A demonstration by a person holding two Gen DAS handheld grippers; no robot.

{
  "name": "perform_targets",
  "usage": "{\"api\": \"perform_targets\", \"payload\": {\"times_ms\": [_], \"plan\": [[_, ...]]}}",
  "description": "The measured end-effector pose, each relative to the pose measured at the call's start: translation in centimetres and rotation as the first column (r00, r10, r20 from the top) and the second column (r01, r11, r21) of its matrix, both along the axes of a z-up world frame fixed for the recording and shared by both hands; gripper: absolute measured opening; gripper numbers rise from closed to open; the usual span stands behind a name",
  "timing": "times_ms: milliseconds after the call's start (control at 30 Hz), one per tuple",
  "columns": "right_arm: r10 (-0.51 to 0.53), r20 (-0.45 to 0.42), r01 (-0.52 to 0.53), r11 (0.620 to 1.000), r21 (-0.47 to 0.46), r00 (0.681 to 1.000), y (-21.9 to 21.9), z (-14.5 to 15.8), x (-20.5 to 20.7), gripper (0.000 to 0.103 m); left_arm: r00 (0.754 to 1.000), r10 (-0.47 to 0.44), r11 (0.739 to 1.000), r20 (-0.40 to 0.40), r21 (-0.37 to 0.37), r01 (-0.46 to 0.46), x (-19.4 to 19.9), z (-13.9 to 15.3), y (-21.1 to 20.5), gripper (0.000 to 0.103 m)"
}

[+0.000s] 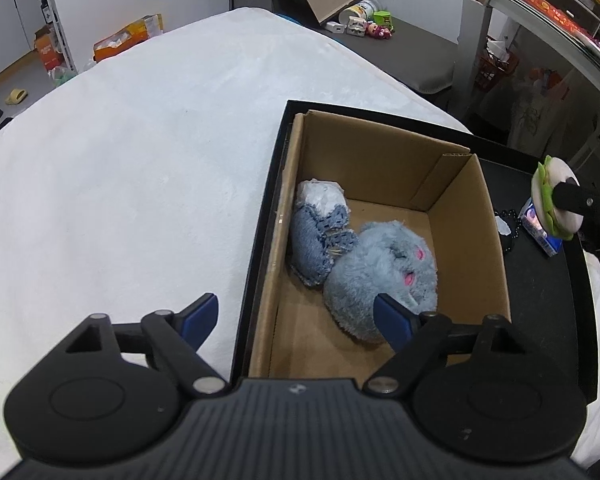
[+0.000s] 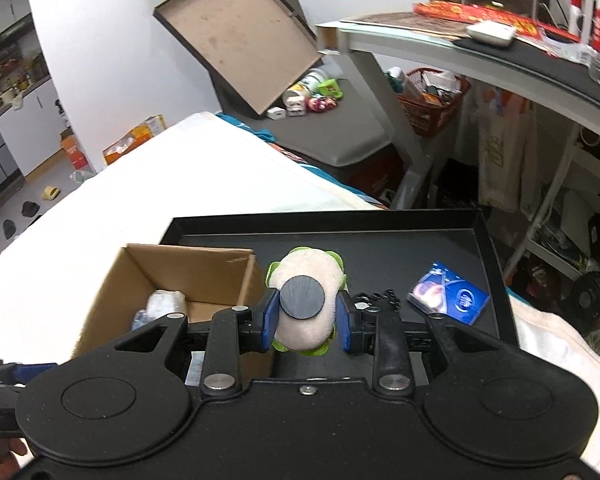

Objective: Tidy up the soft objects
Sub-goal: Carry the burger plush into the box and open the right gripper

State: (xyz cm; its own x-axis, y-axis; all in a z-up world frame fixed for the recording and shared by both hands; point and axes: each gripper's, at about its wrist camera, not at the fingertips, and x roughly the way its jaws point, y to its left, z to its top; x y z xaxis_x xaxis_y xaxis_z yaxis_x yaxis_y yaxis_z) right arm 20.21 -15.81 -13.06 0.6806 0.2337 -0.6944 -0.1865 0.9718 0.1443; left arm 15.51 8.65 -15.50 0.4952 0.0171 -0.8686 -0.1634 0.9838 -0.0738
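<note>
Left wrist view: the left gripper (image 1: 296, 318) has its jaws wide apart, holding nothing. A fluffy blue toy (image 1: 380, 276) lies in the cardboard box (image 1: 466, 248), at 3 o'clock.

Right wrist view: the right gripper (image 2: 306, 322) squeezes the burger toy (image 2: 312, 280) above the black tray (image 2: 380, 242).

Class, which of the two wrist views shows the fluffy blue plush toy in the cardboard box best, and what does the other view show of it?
The left wrist view: the blue plush toy lies in full sight inside the cardboard box. In the right wrist view the gripper body hides that part of the box, so the toy is not visible.
</note>
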Motion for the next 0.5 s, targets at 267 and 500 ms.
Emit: {"api": "perform_targets", "payload": {"times_ms": [267,500], "plan": [[0.035,0.009,-0.035,0.999,0.000,0.999,2.4,0.4,-0.2,0.029,1.000,-0.007,0.999,0.001,-0.033,0.007,-0.6,-0.4,1.1,0.069],[0.062,0.009,-0.062,0.998,0.005,0.998,4.3,0.4,-0.2,0.029,1.000,0.007,0.998,-0.003,-0.066,-0.007,-0.8,-0.7,2.3,0.063]]}}
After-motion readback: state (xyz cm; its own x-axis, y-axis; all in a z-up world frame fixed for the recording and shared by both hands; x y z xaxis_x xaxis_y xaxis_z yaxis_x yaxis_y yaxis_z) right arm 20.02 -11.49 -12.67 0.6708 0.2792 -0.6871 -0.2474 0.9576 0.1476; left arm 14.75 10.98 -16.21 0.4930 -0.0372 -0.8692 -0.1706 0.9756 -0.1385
